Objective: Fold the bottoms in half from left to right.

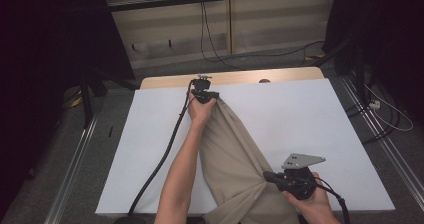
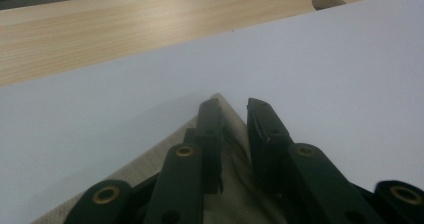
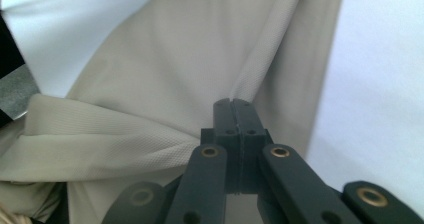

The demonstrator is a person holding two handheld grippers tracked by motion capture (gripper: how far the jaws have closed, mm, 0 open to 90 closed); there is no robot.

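The beige cloth [image 1: 235, 154] lies stretched between the two tongs across the white table sheet [image 1: 300, 114]: its far corner sits under the left gripper [image 2: 234, 109], whose jaws stand slightly apart, straddling that corner. The right gripper [image 3: 233, 104] has its jaws pressed together on a bunched fold at the near end. This looks like spreading in progress; next, the right one likely needs to pull the gathered fabric sideways to flatten it.

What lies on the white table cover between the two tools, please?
A beige woven cloth spans that stretch in the high view, running from the left tool at its far corner down to the right tool, which pinches a fold.
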